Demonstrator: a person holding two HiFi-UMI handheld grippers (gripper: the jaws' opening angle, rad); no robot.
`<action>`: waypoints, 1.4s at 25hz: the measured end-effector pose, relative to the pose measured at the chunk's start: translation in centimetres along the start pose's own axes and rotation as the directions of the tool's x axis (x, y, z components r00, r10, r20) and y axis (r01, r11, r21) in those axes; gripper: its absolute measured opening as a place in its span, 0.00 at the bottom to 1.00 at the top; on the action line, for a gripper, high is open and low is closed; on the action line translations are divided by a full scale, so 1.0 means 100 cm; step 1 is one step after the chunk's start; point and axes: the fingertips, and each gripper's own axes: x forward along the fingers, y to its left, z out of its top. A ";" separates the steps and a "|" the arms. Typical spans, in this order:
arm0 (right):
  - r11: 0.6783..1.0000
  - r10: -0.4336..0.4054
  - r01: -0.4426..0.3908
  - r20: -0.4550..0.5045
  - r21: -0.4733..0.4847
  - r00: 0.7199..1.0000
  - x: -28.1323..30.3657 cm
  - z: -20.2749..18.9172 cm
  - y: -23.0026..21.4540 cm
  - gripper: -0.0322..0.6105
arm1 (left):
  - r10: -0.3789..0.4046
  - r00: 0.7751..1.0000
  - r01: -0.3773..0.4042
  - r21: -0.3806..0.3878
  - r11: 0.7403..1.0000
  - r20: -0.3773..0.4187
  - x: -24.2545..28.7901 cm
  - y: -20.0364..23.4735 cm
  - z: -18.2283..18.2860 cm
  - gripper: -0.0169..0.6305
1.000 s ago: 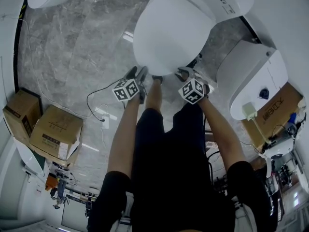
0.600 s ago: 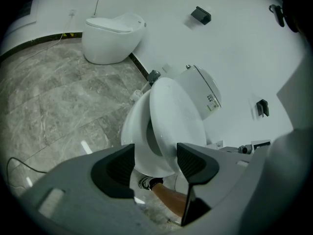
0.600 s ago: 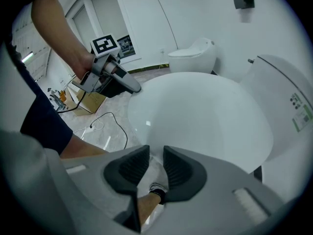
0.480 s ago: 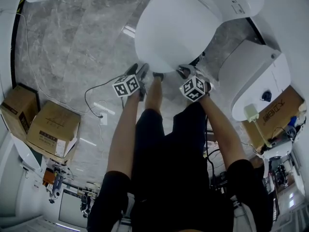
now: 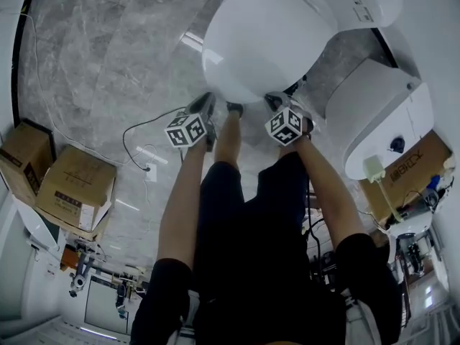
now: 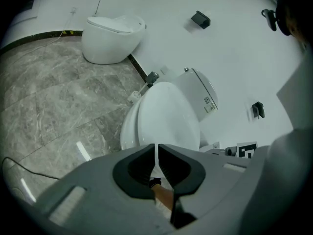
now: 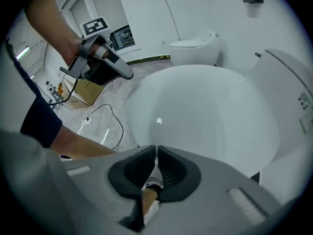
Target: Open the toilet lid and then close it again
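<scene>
Right, my left gripper (image 5: 204,105) is at the front-left edge of the toilet lid (image 5: 266,38). Its jaws have just snapped together, tips nearly meeting, and I see nothing clamped between them. The lid itself lies flat down, closed. At the lid's front-right edge, my right gripper (image 5: 274,100) has just pinched closed as well, with nothing between its pads.

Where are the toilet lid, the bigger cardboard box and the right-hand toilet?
toilet lid (image 5: 266,38), head view, top centre.
bigger cardboard box (image 5: 77,185), head view, top face.
right-hand toilet (image 5: 381,113), head view, its lid.
</scene>
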 end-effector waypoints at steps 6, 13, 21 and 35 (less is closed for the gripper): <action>1.000 -0.010 0.012 -0.066 0.022 0.998 0.021 -0.005 0.000 0.08 | 0.013 1.000 -0.013 0.024 1.000 -0.017 -0.010 0.015 -0.001 0.06; 0.999 -0.036 0.039 -0.084 0.036 0.996 0.028 -0.008 -0.002 0.06 | 0.016 0.998 -0.012 0.062 0.998 -0.054 -0.020 0.020 -0.012 0.06; 0.998 -0.055 0.059 -0.098 0.039 0.994 0.017 0.006 -0.003 0.06 | 0.002 0.998 0.003 0.085 0.996 -0.062 -0.038 0.012 -0.011 0.05; 0.996 0.003 -0.011 0.089 0.083 0.996 -0.122 0.099 0.017 0.06 | -0.081 0.997 0.081 0.316 0.945 -0.013 -0.125 -0.064 0.064 0.04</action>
